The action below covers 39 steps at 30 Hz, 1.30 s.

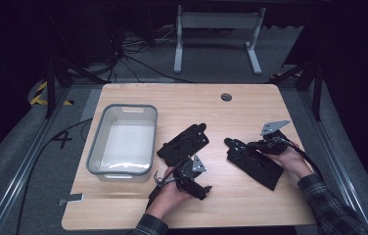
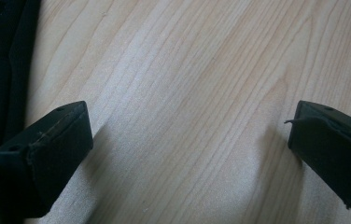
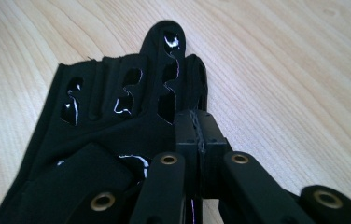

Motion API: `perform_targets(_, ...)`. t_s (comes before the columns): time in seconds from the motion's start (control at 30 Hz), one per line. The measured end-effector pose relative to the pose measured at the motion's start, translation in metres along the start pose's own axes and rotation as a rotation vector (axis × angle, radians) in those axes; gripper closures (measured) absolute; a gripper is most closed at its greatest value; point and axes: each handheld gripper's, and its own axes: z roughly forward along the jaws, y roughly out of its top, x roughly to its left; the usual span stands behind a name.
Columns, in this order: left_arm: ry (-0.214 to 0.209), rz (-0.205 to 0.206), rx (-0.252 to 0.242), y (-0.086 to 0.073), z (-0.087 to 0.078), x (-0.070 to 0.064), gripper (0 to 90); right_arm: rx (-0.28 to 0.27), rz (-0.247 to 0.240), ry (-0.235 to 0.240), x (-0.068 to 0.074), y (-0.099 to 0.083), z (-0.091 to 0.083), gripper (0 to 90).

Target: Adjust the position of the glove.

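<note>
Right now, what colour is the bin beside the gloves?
Grey rim, whitish translucent walls: the bin, clearest in the high view.

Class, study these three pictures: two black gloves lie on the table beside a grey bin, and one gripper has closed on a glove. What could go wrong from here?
1. The right gripper pinches only the edge of the right glove; the limp fabric may slip out if lifted.
2. The left gripper is open over bare table, beside the left glove; closing here would probably catch nothing.
3. The bin lies beyond the left glove, so a dangling glove might drag it.
</note>
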Motion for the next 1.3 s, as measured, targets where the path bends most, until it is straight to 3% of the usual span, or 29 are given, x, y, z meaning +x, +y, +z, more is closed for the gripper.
perform_targets(0.47, 0.0, 0.0, 0.0, 0.0, 0.0, 0.0, 0.1, 0.033, 0.016, -0.039, -0.005, -0.011, -0.005, 90.0)
perform_targets(0.83, 0.0, 0.0, 0.0, 0.0, 0.0, 0.0, 0.2, 0.048, 0.07, -0.067, -0.008, -0.035, -0.028, 90.0)
perform_targets(1.3, 0.0, 0.0, 0.0, 0.0, 0.0, 0.0, 0.2, 0.069, 0.081, -0.072, 0.015, -0.059, -0.051, 90.0)
